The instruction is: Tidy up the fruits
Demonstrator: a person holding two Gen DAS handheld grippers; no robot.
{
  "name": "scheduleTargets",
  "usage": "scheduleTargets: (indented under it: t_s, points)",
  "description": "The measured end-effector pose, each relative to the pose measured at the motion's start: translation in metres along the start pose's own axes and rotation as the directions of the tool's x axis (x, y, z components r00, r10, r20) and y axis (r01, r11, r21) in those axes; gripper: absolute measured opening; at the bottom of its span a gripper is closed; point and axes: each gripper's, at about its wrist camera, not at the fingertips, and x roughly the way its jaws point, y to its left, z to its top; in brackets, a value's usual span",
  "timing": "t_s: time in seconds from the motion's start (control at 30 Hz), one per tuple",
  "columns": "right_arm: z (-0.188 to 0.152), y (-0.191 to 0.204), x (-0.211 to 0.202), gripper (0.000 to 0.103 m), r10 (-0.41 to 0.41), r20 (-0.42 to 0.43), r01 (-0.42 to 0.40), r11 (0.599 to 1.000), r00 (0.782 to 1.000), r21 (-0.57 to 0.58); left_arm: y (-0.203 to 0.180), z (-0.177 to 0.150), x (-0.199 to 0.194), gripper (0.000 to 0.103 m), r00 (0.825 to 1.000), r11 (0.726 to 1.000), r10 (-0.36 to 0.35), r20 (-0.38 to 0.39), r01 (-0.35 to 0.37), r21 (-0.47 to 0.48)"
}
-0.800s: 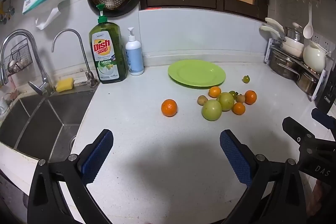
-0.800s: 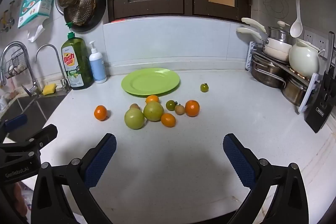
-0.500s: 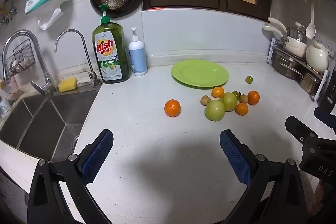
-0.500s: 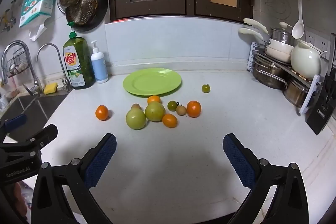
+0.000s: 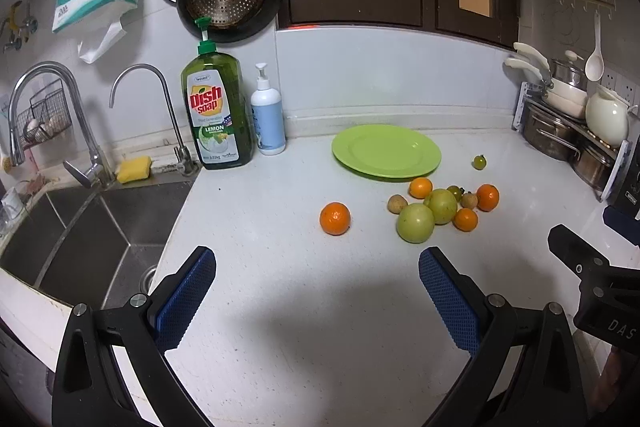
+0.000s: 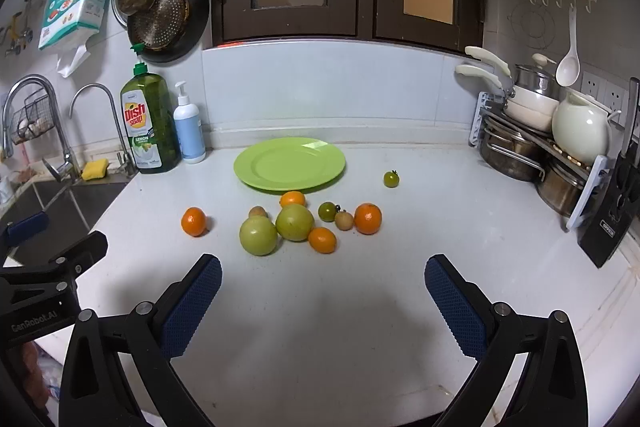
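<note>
A green plate (image 5: 386, 151) (image 6: 289, 164) lies empty at the back of the white counter. In front of it sits a cluster of fruit: two green apples (image 5: 415, 222) (image 6: 258, 235), small oranges (image 5: 487, 197) (image 6: 367, 218), brownish round fruits and a dark green tomato (image 6: 328, 211). One orange (image 5: 335, 218) (image 6: 193, 221) lies alone to the left. A small green tomato (image 5: 479, 161) (image 6: 391, 179) rests apart, right of the plate. My left gripper (image 5: 316, 291) and right gripper (image 6: 323, 293) hover open above the near counter, short of the fruit, with nothing between their fingers.
A sink (image 5: 80, 227) with two taps lies at the left. Dish soap (image 5: 218, 111) and a pump bottle (image 5: 268, 119) stand by the wall. A rack of pots (image 6: 536, 147) and a knife block (image 6: 612, 211) fill the right side. Pans hang above.
Both views have shifted slightly: the fruit and plate sit a little further right and lower in the left wrist view. Both grippers stay wide open.
</note>
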Motion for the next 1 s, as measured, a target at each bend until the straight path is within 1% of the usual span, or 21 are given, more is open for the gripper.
scheduleTargets:
  t_s: [0.63, 1.0]
  points:
    - [0.007, 0.003, 0.009, 0.102, -0.007, -0.004, 0.007, 1.000, 1.000, 0.006, 0.004, 0.006, 0.007, 0.103, 0.999, 1.000, -0.020, 0.029, 0.020, 0.004]
    - [0.008, 0.004, 0.013, 0.102, -0.007, -0.006, 0.007, 1.000, 1.000, 0.005, 0.005, 0.007, 0.011, 0.103, 0.999, 1.000, -0.029, 0.033, 0.029, 0.005]
